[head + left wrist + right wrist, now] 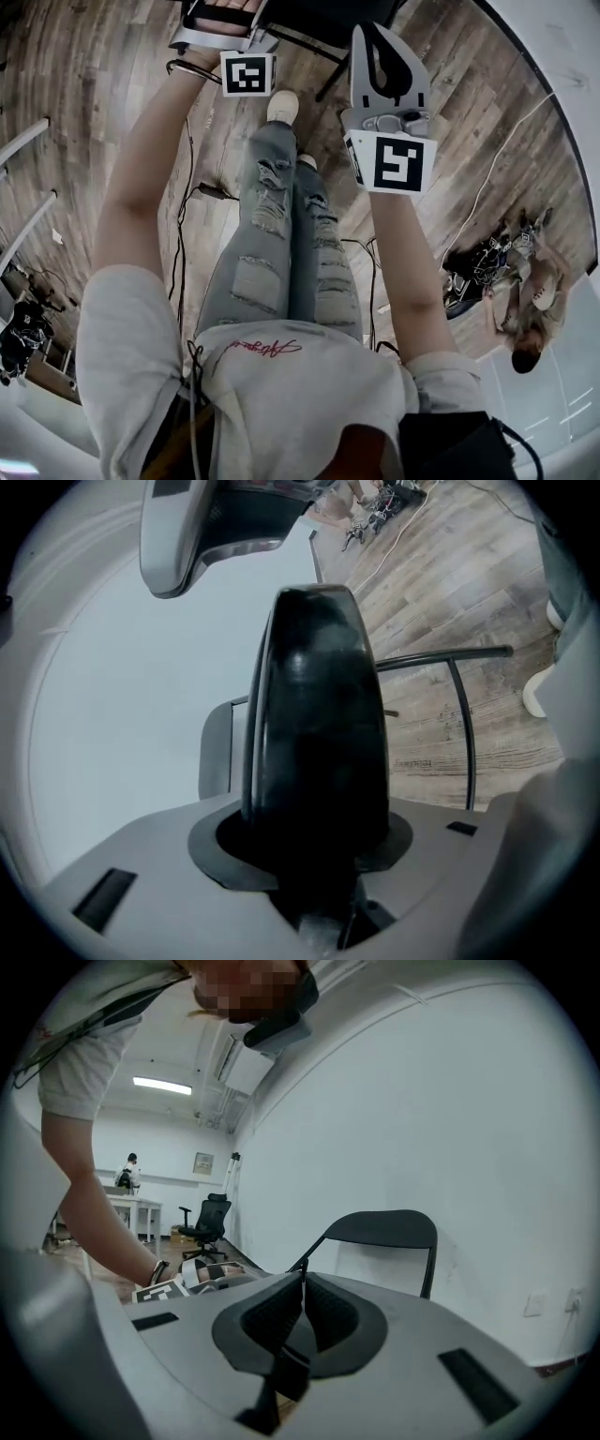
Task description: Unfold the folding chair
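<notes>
The black folding chair [384, 1227] stands by the white wall, its backrest upright. In the head view its dark seat [314, 11] and a leg [333, 80] show at the top edge. My left gripper [225, 17] reaches the chair there. In the left gripper view a thick black rounded panel of the chair [319, 696] fills the gap of the left gripper [319, 841], which is shut on it. A thin black frame tube [464, 724] runs beside it. My right gripper [373, 33] hovers in front of the chair, apart from it; its ribbed pads [323, 1312] meet with nothing between them.
My legs in torn jeans [281, 234] stand on the wood floor with cables [202, 192] beside them. A person crouches over gear at the right [525, 300]. Far off are an office chair [208, 1218], a table [122, 1206] and another person [127, 1171].
</notes>
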A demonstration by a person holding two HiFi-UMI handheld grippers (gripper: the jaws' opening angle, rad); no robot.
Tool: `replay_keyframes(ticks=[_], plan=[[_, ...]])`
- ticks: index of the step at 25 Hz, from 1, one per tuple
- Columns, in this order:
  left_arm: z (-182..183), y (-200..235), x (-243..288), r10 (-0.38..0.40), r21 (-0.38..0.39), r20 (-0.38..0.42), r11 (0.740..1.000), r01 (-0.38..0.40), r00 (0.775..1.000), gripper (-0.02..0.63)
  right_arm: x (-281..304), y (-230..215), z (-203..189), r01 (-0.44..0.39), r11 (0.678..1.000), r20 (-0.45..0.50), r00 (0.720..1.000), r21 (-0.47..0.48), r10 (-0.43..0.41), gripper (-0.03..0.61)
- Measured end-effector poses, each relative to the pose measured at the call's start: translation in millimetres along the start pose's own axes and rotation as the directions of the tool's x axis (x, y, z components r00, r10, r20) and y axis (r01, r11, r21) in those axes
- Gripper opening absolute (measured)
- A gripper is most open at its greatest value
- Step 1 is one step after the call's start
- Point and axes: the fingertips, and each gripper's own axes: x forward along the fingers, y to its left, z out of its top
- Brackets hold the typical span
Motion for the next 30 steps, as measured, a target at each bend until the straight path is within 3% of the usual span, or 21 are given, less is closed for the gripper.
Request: replay_keyframes(ticks=[4, 11, 20, 24, 30], plan=[[3.6, -13.8, -13.4, 0.046, -0.033, -0.016, 0.998, -0.047, 0.999, 0.202, -4.2, 13.3, -26.6, 0.013, 0.999, 0.009, 1.0, -0.03, -0.013, 0.023], [2.8, -64.9, -56.9, 0.106, -0.048, -0.018, 0.993, -0.107, 0.994, 0.218, -26.9, 40.6, -69.0, 0.078, 0.997, 0.003, 0.997, 0.017, -0.078, 0.023], [2.0, -119.0, -95.1, 0.175, -0.035, -0.025, 0.984, -0.176, 0.984, 0.249, -32.9, 89.2, -106.0, 0.081, 0.997, -0.003, 0.997, -0.019, -0.081, 0.023], [2.9, -143.7, -103.0, 0.178, -0.022, -0.022, 0.984, -0.179, 0.984, 0.273, -39.1, 100.4, -127.6, 0.097, 0.995, -0.02, 0.995, -0.037, -0.098, 0.023], [9.2, -190.8, -125.0, 0.144, -0.049, 0.012, 0.988, -0.143, 0.99, 0.322, -38.6, 139.4, -141.9, 0.041, 0.995, -0.009, 0.999, -0.094, -0.042, 0.023]])
